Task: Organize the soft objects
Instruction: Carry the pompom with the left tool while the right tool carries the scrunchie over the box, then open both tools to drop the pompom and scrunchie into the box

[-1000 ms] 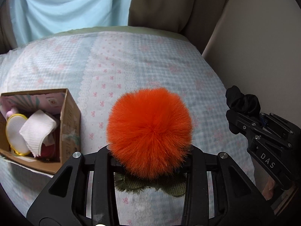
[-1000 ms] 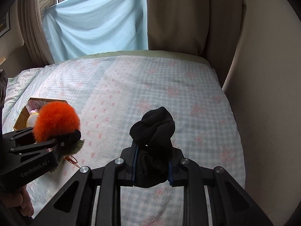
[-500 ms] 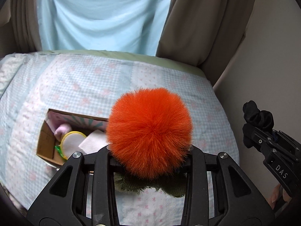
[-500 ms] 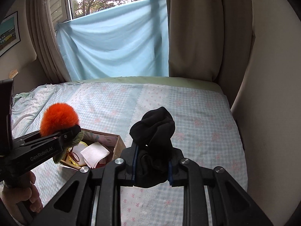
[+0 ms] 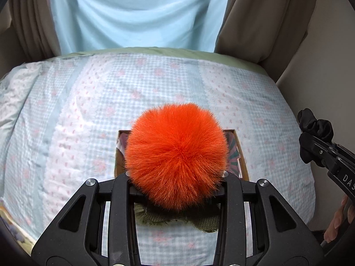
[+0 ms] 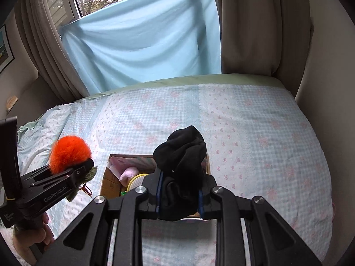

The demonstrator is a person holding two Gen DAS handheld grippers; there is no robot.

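My left gripper [image 5: 176, 190] is shut on an orange fluffy pom-pom [image 5: 176, 155] with an olive knit piece [image 5: 177, 218] hanging under it; it also shows in the right wrist view [image 6: 70, 153]. It hovers above an open cardboard box [image 5: 240, 153] on the bed. My right gripper [image 6: 179, 190] is shut on a bunched black sock [image 6: 180, 166], held over the same box [image 6: 106, 177]. The box holds a pink soft item [image 6: 128, 173] and a yellow-rimmed pad [image 6: 135, 180]. Most of the box's inside is hidden behind the held things.
The bed [image 6: 255, 133] has a light blue checked cover with pink flowers. A blue sheet [image 6: 142, 42] and brown curtains [image 6: 248, 22] hang behind it. A cream wall [image 6: 328, 66] runs along the bed's right side. A hand [image 6: 33, 237] holds the left gripper.
Both grippers have swung left and come over the box. The box now sits straight below the pom-pom and behind the sock. Both grips are unchanged.
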